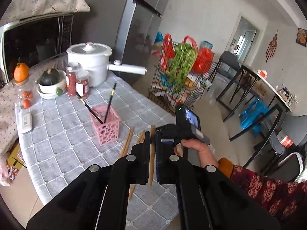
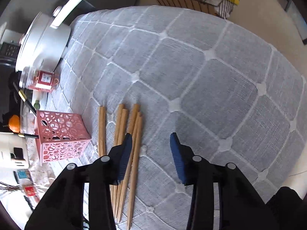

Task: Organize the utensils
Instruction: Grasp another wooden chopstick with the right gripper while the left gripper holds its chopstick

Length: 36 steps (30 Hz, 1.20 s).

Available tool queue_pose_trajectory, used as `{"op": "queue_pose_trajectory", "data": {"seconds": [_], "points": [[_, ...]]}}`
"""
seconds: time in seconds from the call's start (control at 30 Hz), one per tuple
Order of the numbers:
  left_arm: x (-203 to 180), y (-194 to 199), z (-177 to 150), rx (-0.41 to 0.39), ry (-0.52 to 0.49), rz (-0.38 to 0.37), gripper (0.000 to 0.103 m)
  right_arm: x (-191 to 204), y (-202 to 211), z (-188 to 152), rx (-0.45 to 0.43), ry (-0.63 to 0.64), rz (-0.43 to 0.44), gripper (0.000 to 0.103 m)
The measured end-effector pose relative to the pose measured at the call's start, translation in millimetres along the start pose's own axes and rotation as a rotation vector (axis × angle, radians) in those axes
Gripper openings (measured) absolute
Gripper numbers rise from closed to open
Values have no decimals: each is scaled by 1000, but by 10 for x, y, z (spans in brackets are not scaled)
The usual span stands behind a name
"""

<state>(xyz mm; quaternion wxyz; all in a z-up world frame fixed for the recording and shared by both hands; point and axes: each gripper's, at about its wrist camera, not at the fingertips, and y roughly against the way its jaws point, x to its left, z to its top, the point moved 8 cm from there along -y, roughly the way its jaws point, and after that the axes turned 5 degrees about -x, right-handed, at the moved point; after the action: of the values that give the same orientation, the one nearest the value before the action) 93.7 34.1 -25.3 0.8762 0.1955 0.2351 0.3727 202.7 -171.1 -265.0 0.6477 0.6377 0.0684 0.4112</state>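
Chopstick (image 1: 152, 153), wooden, is clamped between the nearly closed fingers of the left gripper (image 1: 152, 159) in the left wrist view, running lengthwise along them with its blunt end poking out at 12 o'clock. More wooden chopsticks (image 1: 127, 143) lie flat on the grey quilted tablecloth (image 1: 63, 149) just at 10 o'clock of the fingertips. Pink perforated basket (image 1: 106, 126) stands upright further out at 10 o'clock, with two black chopsticks (image 1: 110, 103) leaning inside it. Beyond it at 11 o'clock: two red-filled jars (image 1: 77, 81), white pot (image 1: 90, 61) with long handle, bowl holding a dark squash (image 1: 50, 74). White remote (image 1: 26, 121) lies flat at 9 o'clock. Right gripper (image 1: 189, 129) shows at 1 o'clock, held in a hand (image 1: 197, 149); its fingers are hidden here. Right wrist view: right gripper (image 2: 151, 153) is spread wide, nothing between the blue pads (image 2: 177, 157), hovering over the cloth (image 2: 191, 76). Loose wooden chopsticks (image 2: 122, 134) lie roughly parallel at 11 o'clock, partly under the left-hand finger; whether it touches them I can't tell. Pink basket (image 2: 61, 136) sits just beside them at 9 o'clock, black chopstick (image 2: 25, 99) sticking out. Jar (image 2: 41, 79) and white pot (image 2: 44, 42) at 10 o'clock.
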Motion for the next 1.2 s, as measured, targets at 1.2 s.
{"op": "queue_pose_trajectory", "data": {"seconds": [1.2], "points": [[313, 347, 683, -214, 160, 132, 4, 361, 2333, -25, -354, 225, 348, 5]]}}
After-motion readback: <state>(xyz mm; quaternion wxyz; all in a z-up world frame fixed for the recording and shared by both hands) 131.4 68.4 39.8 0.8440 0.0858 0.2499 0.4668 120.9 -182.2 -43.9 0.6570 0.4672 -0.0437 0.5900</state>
